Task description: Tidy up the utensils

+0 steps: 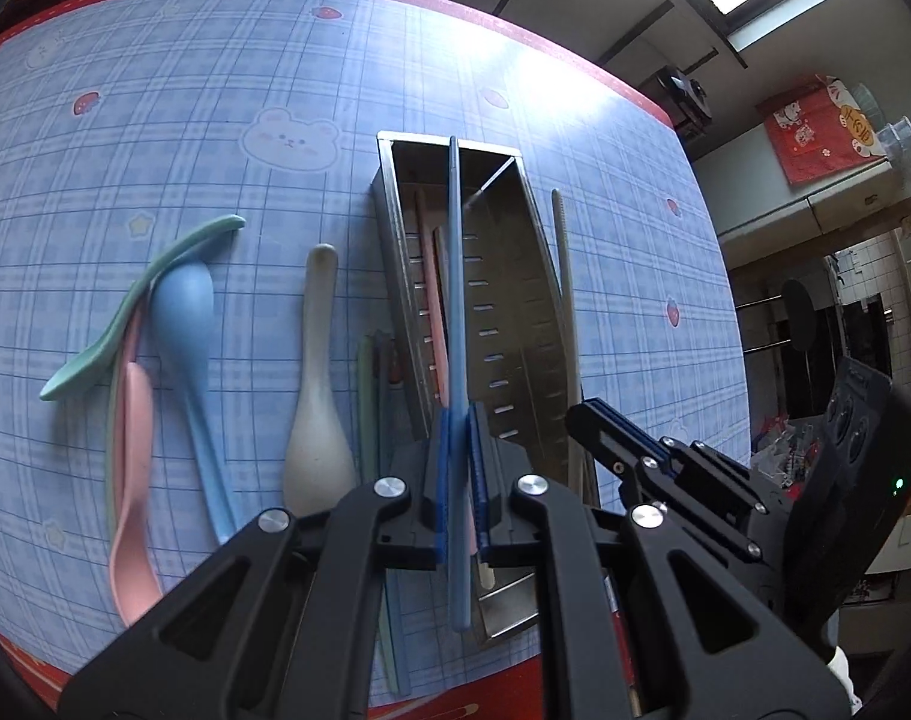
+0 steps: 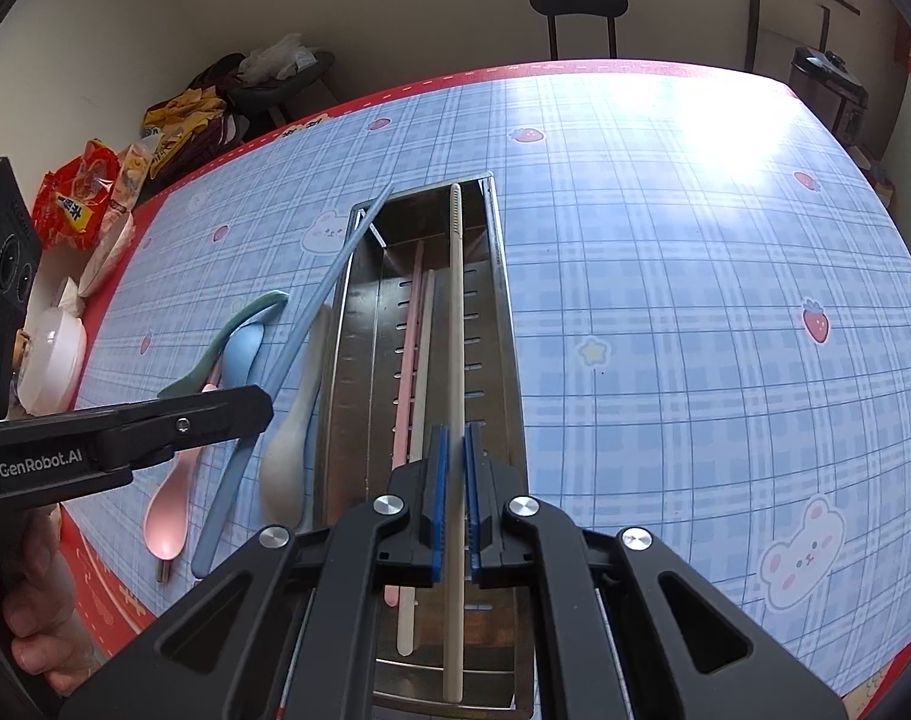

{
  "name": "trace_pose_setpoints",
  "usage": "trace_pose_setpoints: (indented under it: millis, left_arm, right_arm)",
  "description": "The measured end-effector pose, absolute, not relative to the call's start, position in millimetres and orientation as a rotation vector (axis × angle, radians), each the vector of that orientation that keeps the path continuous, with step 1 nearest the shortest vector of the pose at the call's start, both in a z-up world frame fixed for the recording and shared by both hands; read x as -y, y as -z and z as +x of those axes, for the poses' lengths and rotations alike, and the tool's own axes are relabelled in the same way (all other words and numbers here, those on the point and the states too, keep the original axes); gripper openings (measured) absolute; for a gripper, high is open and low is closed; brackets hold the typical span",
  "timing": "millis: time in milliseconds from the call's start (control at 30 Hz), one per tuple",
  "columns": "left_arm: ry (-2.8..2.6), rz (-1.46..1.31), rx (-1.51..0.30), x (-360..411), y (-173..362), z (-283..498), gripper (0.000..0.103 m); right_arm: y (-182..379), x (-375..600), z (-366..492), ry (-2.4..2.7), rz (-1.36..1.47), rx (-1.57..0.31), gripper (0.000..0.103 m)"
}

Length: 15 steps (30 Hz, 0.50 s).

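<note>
My left tool [image 1: 458,480] is clamped on a blue chopstick [image 1: 453,300] and my right tool [image 2: 454,492] on a cream chopstick [image 2: 453,330], each gripped near its thick end, I judge so the free length can be steered. Both hang over the steel utensil box [image 2: 509,360] lying on the counter [image 2: 695,300]. Each stick's long axis runs roughly along the box, tip pointing to its far end, while the spoons [image 1: 185,324] wait beside it.
</note>
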<state>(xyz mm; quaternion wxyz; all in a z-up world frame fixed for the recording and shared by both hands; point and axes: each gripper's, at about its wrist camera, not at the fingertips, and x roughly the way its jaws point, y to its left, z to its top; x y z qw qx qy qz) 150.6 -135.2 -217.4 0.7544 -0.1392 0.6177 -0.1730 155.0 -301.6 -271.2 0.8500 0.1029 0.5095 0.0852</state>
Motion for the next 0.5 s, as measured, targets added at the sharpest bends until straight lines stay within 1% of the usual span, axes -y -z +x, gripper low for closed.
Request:
trace_pose_setpoints:
  millis: [267,500]
  left_arm:
    - [0.383,-0.358,-1.416,157.5,237.8,159.3,0.011]
    - [0.4,-0.394,-1.411,161.3,241.6,163.9,0.011]
  right_arm:
    - [276.8,298.4,163.8,-0.183,0.207,-1.099,0.006]
    - [280.7,299.3,169.2,-0.171,0.217,-1.112,0.006]
